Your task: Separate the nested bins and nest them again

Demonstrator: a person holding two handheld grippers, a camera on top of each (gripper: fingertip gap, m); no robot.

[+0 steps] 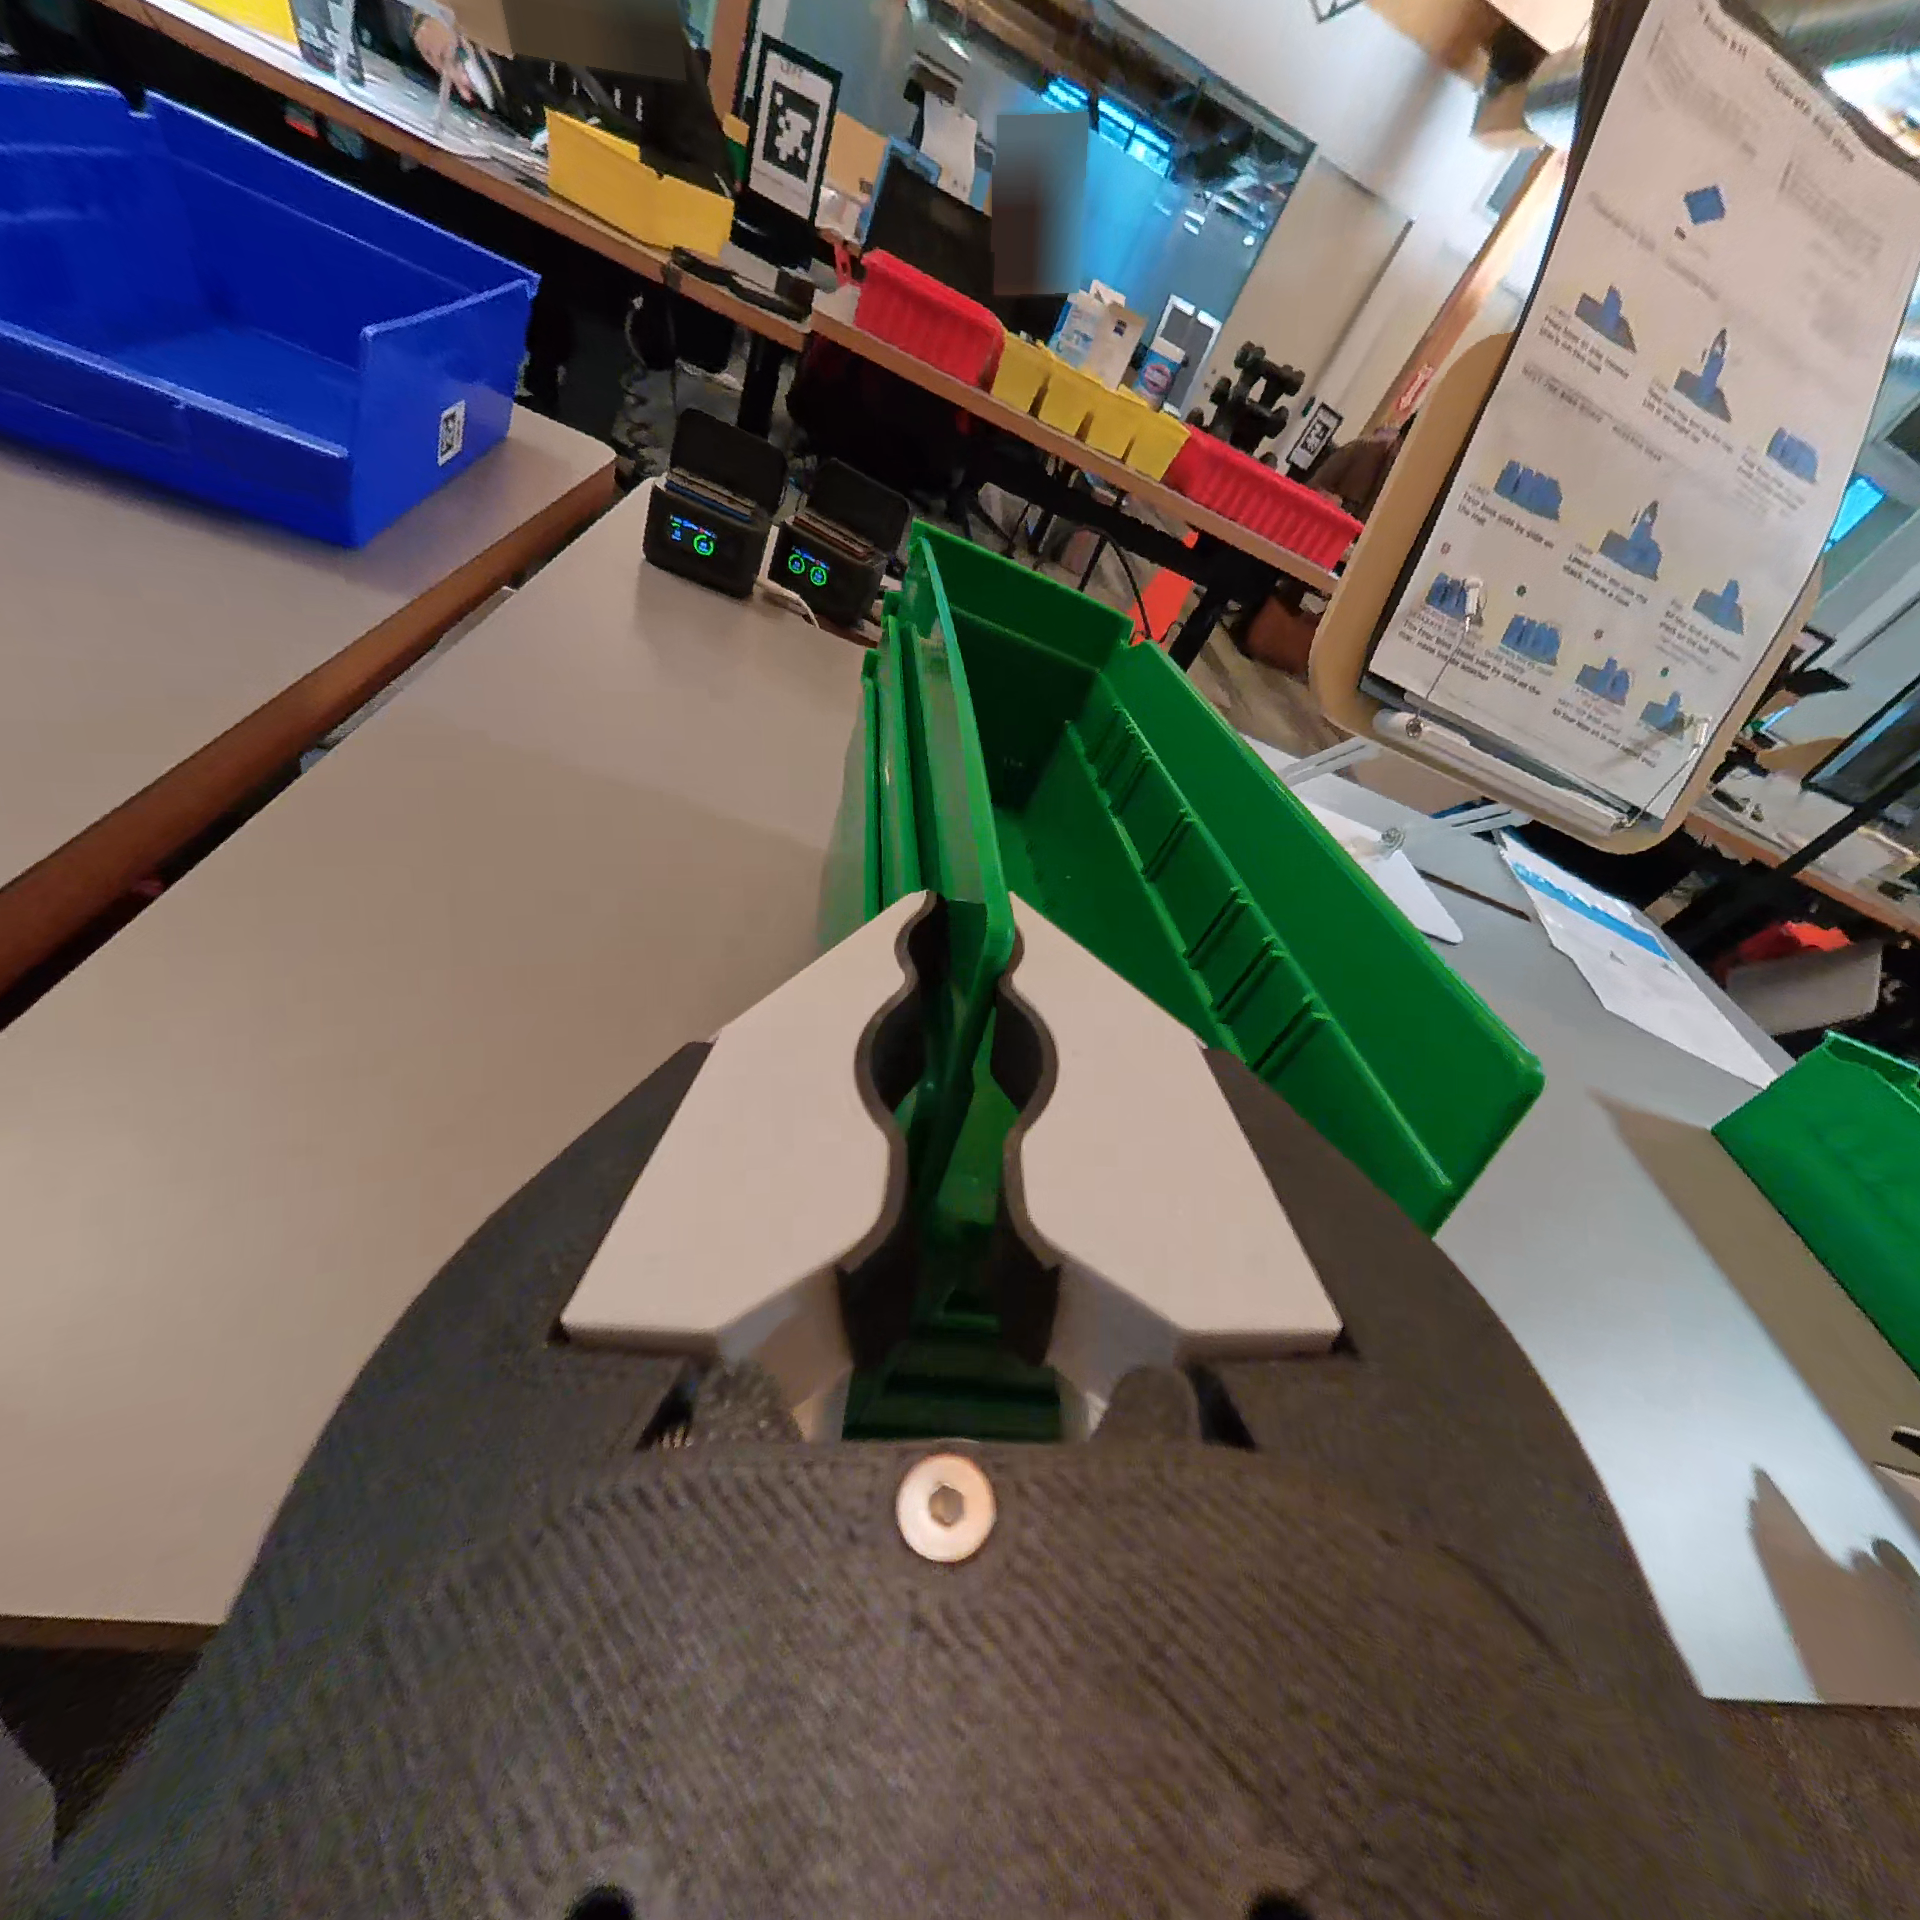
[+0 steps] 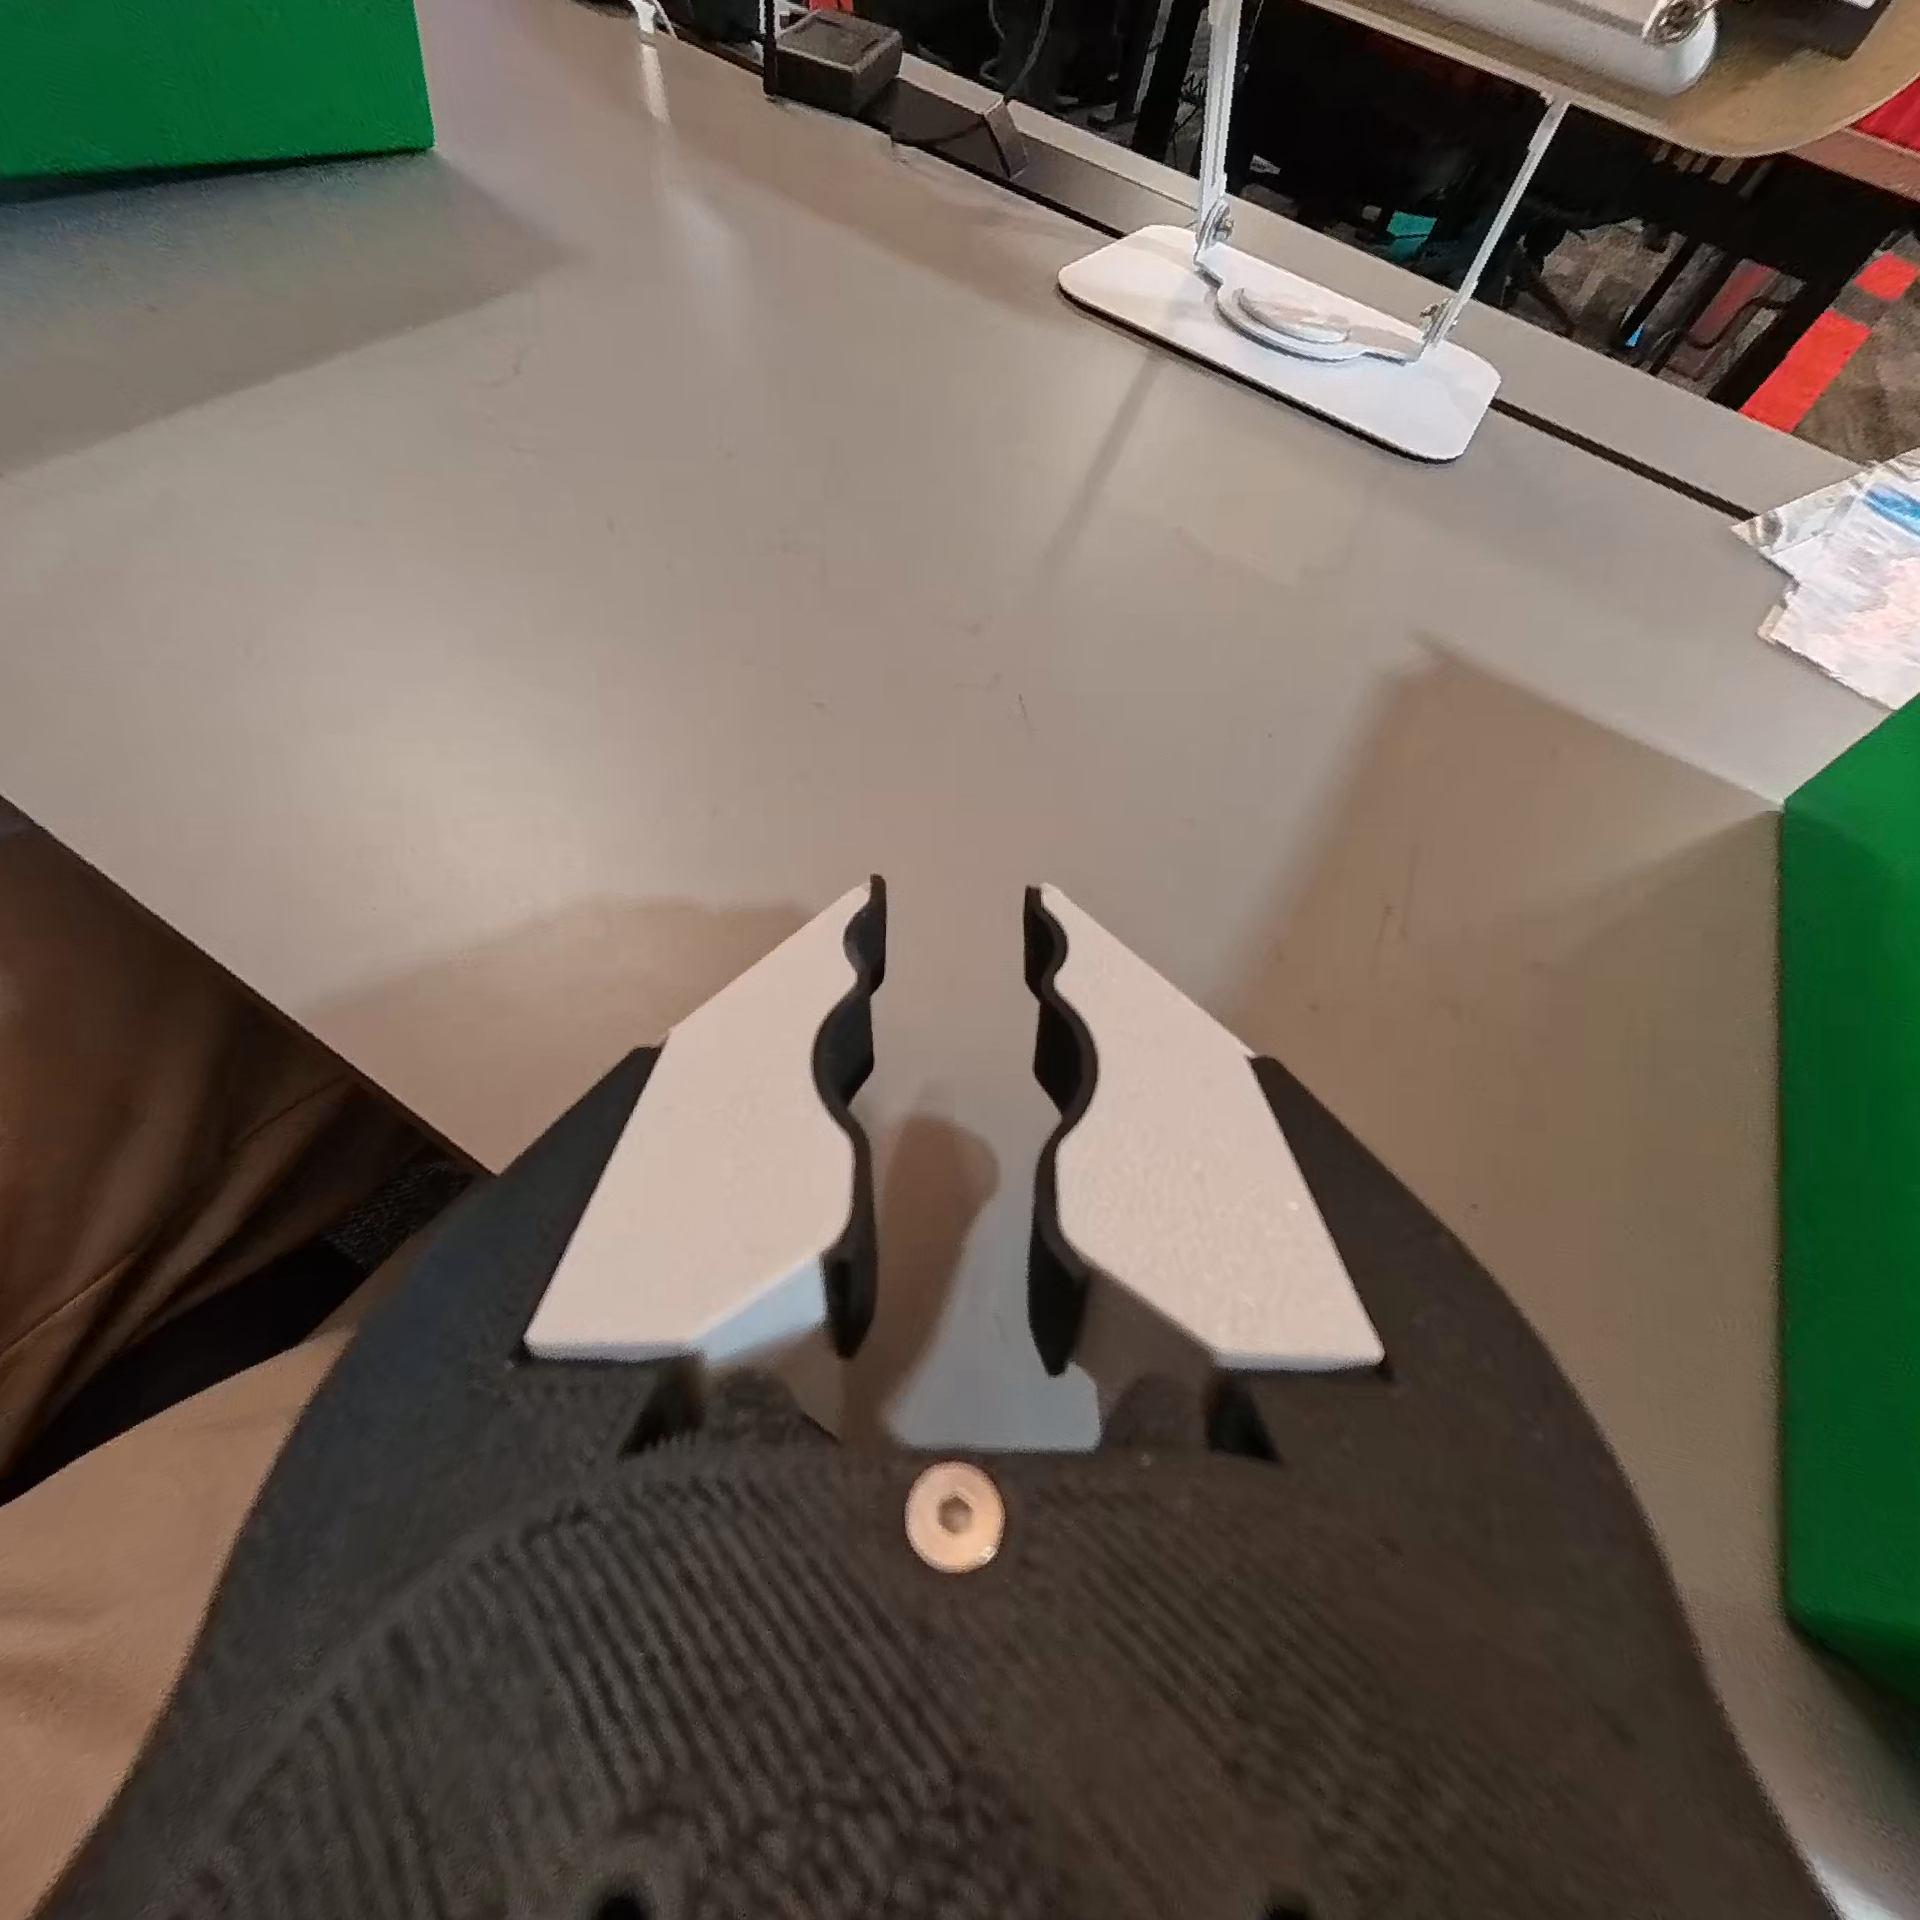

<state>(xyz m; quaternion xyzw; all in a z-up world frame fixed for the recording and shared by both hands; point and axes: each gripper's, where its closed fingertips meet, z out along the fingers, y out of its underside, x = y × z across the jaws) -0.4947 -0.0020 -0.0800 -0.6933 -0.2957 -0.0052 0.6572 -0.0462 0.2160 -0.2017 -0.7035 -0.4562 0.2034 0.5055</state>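
Note:
My left gripper is shut on the near side wall of a stack of nested green bins, which runs away from me and tilts over the grey table. Layered rims show at the stack's left side. Another green bin sits at the right edge of the left wrist view. My right gripper is open and empty, hovering low over the bare table. In the right wrist view one green bin stands at the right edge and another green bin is at the top left.
A blue bin sits on the neighbouring table at left. Two small black devices stand beyond the stack. A stand with an instruction sheet rises at right, its white base on the table. Papers lie at right.

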